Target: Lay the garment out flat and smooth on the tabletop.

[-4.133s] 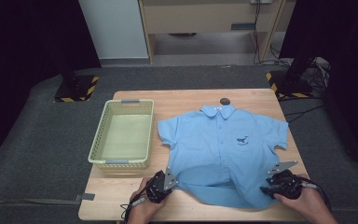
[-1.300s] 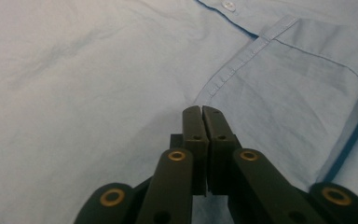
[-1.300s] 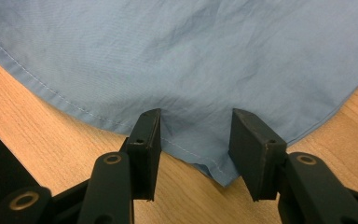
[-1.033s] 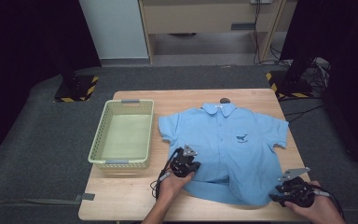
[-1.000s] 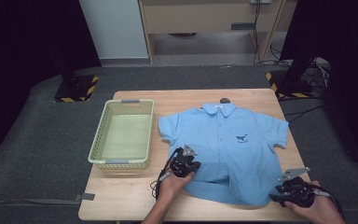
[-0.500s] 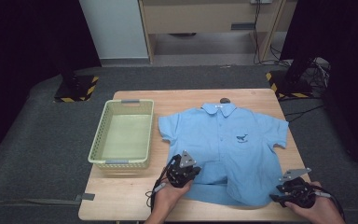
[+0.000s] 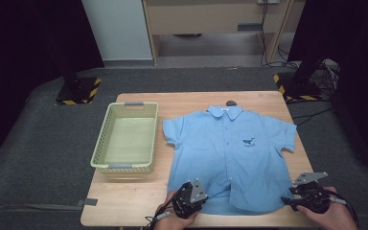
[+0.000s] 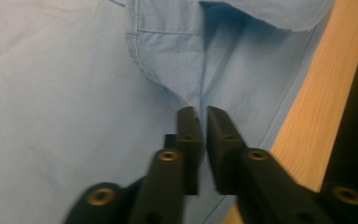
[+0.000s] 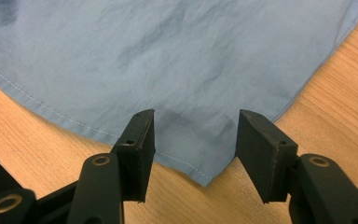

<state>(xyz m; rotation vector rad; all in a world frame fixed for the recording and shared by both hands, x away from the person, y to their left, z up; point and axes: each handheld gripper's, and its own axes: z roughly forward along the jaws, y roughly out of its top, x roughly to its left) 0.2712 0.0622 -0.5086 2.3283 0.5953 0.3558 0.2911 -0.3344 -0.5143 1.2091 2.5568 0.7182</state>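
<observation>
The shirt (image 7: pixel 230 153) lies flat and unfolded, its hem pinched by the left gripper (image 8: pixel 199 122) while the right gripper (image 9: pixel 193 135) gapes.

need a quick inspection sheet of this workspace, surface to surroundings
surface: light wooden table, bare around the items
job's things: short-sleeved light blue shirt with a small whale logo, lying flat, collar at the far side
clutter: pale green plastic basket left of the shirt, nothing seen inside; small dark round object by the collar
grippers: left gripper nearly closed on a fold at the shirt's hem; right gripper open, jaws either side of the hem corner
cables: black cable trailing from the right gripper
surroundings: grey floor, yellow-black striped stand bases
</observation>
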